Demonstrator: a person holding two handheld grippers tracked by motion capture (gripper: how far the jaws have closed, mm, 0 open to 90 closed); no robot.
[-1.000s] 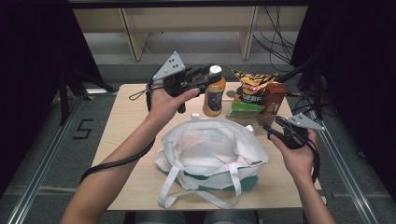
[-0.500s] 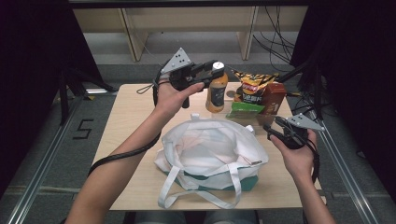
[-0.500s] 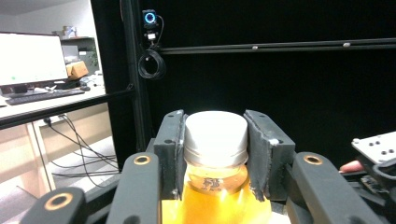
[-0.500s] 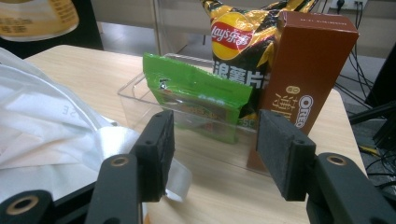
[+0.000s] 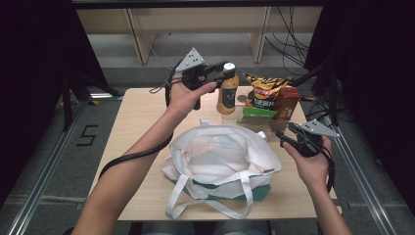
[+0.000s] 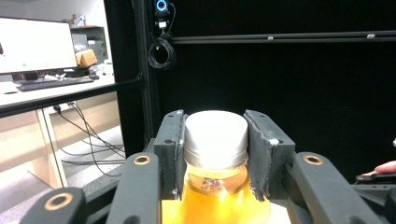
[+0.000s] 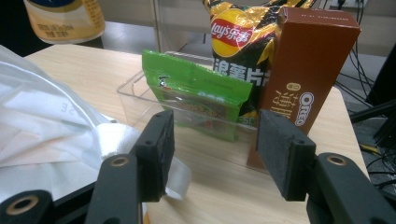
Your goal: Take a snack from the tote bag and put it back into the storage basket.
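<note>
1. Up at the far side of the tabletop, the left tongs sit around the white cap of an orange juice bottle; whether the pads press it cannot be told.
2. Nearer, the right tongs hang open and empty beside a white tote bag.
3. Behind them, a green packet, a crisp bag and a brown biscuit box stand together.

Bare table left of bottle – snacks crowd its right, bag blocks front
</note>
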